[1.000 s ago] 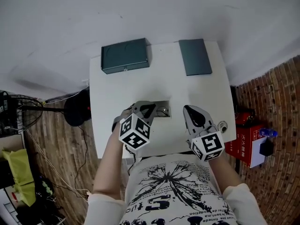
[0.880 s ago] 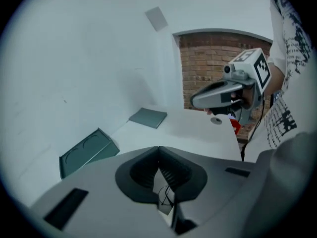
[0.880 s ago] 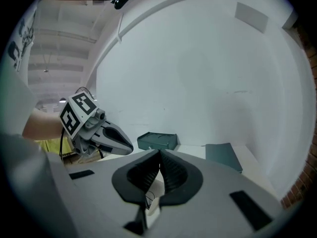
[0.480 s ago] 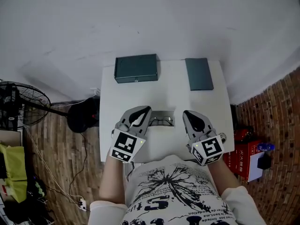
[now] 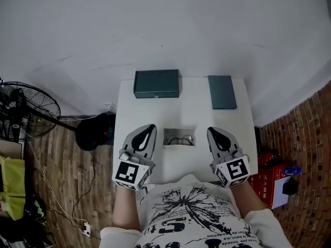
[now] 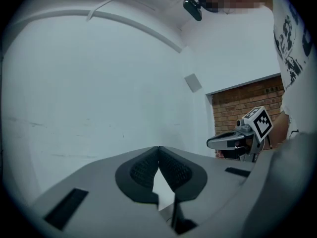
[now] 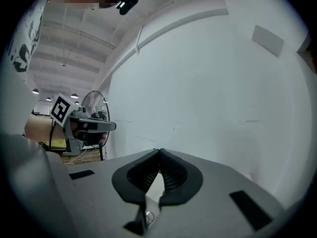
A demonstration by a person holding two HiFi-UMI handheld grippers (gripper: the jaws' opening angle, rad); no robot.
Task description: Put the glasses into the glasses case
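The glasses (image 5: 179, 139) lie folded on a small grey patch in the middle of the white table (image 5: 196, 112). A dark green glasses case (image 5: 156, 83) stands closed at the back left of the table. A second flat dark green piece (image 5: 222, 92) lies at the back right. My left gripper (image 5: 147, 129) hovers just left of the glasses, its jaws shut with nothing between them. My right gripper (image 5: 213, 132) sits to the right of the glasses, also shut and empty. In both gripper views, the ribbed pads (image 6: 148, 170) (image 7: 171, 175) meet at the tip and point at the white wall.
A standing fan (image 5: 23, 110) is on the wooden floor to the left, with cables nearby. A red box (image 5: 269, 182) sits on the floor to the right, by a brick wall. The table's front edge is against the person's body.
The left gripper has drawn back from the glasses and moved left. The right gripper has stayed at the right. The head view has shifted, so the table sits lower and more central.
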